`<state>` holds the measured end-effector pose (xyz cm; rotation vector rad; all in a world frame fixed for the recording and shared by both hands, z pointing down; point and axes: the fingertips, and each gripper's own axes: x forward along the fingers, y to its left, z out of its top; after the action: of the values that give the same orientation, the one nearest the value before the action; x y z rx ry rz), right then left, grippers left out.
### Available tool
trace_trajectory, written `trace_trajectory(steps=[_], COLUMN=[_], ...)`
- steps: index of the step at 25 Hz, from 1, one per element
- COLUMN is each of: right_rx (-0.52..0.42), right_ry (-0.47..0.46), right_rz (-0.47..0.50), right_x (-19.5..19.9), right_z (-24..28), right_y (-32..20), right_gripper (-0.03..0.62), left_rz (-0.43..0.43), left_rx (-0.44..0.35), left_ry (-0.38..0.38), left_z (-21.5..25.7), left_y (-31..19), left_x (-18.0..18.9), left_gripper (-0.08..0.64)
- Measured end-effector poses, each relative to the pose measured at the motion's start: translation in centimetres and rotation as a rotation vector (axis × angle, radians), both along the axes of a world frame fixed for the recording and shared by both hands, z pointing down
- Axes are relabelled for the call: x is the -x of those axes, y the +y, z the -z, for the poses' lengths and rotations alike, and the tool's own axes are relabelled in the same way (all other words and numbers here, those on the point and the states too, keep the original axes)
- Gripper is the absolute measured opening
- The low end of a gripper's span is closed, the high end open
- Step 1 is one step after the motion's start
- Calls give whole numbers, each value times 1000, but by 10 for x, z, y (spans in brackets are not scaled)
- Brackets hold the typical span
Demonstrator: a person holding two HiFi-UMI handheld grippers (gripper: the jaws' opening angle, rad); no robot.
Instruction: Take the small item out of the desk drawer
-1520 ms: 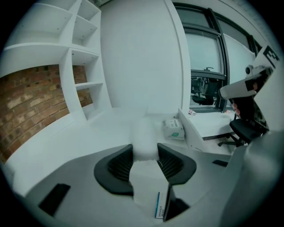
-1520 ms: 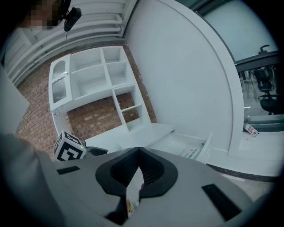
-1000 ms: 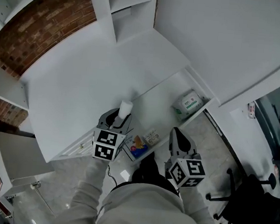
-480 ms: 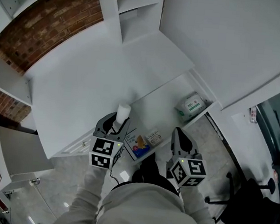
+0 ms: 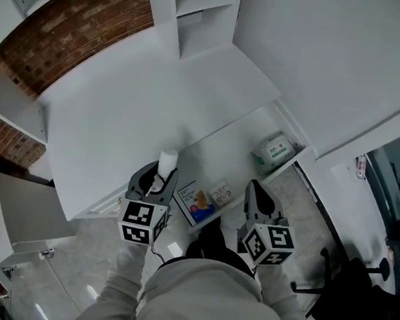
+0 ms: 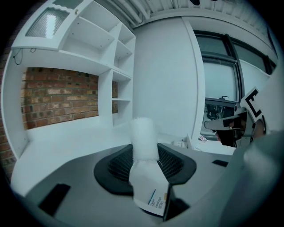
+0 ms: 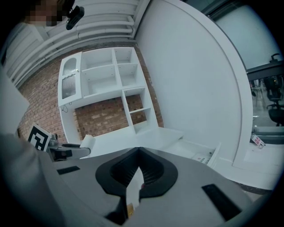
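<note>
left gripper (image 5: 159,178): clamped on gauze roll (image 5: 167,161) | shifted left, clear of drawer (image 5: 291,138) | right gripper (image 5: 254,191): closed, idle | extraction likely done

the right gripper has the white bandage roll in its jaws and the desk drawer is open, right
Not quite: it is the left gripper that holds the white bandage roll, as the left gripper view shows. The desk drawer is open.

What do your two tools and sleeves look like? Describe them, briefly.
The left tool and right tool are grey bodies with black ribbed pads, each bearing a white cube with black square markers. Both sleeves are pale grey.
</note>
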<state>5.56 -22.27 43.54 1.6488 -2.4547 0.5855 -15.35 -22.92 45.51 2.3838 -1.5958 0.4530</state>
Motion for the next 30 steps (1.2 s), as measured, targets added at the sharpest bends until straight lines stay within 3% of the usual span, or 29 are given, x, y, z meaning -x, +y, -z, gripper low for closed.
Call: trace_trajectory(steps=[10,30], right_rx=[-20,-48], right_ry=[21,49], right_rz=[49,63], right_x=[8,2], right_z=[2,8], right_y=[1,-4], right_gripper=[28,27], left_rz=[51,39], left_rx=[-22,-24], left_ry=[18,15], left_z=[4,2], left_y=[5,5], left_x=[13,6], left_gripper=[178,178])
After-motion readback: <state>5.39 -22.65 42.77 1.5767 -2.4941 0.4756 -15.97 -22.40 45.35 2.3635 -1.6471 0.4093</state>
